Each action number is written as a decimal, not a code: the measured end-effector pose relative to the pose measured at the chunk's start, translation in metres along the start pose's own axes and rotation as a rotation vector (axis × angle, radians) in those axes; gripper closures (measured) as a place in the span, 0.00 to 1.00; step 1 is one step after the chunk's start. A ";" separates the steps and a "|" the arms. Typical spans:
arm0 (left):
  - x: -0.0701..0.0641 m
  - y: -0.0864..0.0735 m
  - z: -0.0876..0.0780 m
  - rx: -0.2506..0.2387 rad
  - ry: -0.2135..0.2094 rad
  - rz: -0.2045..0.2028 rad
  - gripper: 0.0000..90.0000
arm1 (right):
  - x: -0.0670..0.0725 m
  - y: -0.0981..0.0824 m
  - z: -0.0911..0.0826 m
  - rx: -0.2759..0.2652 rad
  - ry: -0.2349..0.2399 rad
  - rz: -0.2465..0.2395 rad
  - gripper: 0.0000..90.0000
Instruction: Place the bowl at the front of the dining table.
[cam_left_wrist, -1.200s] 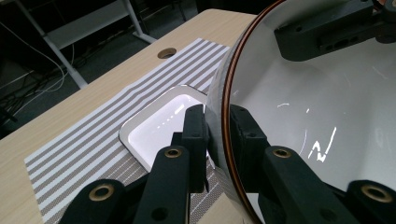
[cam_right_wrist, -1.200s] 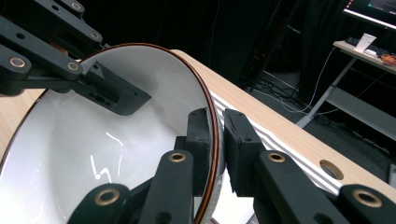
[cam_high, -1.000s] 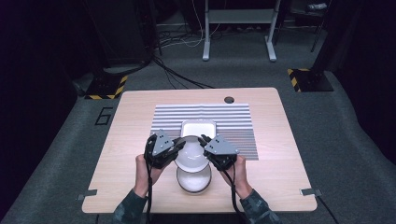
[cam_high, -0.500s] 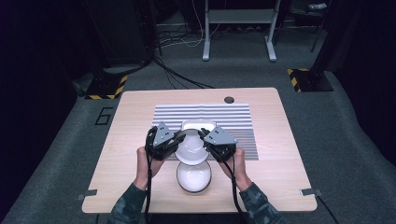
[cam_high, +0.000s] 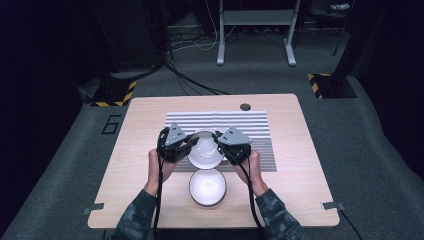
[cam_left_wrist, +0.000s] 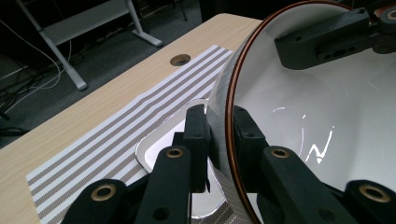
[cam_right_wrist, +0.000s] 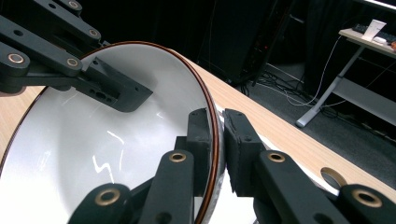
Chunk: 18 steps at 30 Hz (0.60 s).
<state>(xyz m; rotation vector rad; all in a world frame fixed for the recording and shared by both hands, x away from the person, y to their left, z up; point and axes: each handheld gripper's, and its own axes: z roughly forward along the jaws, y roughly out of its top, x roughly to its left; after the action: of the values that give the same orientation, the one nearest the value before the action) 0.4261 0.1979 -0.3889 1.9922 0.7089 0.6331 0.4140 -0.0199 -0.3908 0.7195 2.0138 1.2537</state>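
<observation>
A white bowl with a brown rim (cam_high: 204, 153) hangs tilted above the table, held from both sides. My left gripper (cam_high: 191, 145) is shut on its left rim (cam_left_wrist: 218, 123), and my right gripper (cam_high: 218, 143) is shut on its right rim (cam_right_wrist: 216, 126). The bowl's glossy inside (cam_left_wrist: 327, 107) (cam_right_wrist: 93, 140) faces both cameras. A second white bowl (cam_high: 207, 187) sits upright on the wooden table near the front edge, just below the lifted one. Under the lifted bowl, a white rectangular dish (cam_left_wrist: 156, 142) rests on the striped placemat (cam_high: 250, 125).
The placemat (cam_left_wrist: 107, 144) covers the table's middle back. A round cable hole (cam_high: 245, 106) (cam_left_wrist: 180, 59) lies behind it. Bare wood (cam_high: 135, 150) spreads left and right of the hands. A desk frame (cam_high: 255, 30) and cables stand on the floor beyond.
Both grippers have raised the upper bowl off the lower one and carried it away from the person, over the placemat. The lower bowl stays put.
</observation>
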 end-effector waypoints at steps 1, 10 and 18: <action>0.001 0.000 0.001 -0.002 -0.001 -0.002 0.88 | -0.001 0.000 0.001 0.001 0.000 -0.002 0.90; 0.008 0.003 0.008 0.000 -0.006 -0.010 0.88 | -0.007 -0.001 0.008 0.003 -0.003 0.008 0.90; 0.014 0.004 0.016 0.011 -0.004 -0.021 0.88 | -0.014 -0.003 0.018 0.012 0.006 0.025 0.91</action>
<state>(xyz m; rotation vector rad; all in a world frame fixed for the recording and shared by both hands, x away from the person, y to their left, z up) 0.4478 0.1964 -0.3905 1.9934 0.7312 0.6142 0.4359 -0.0210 -0.3957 0.7504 2.0246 1.2602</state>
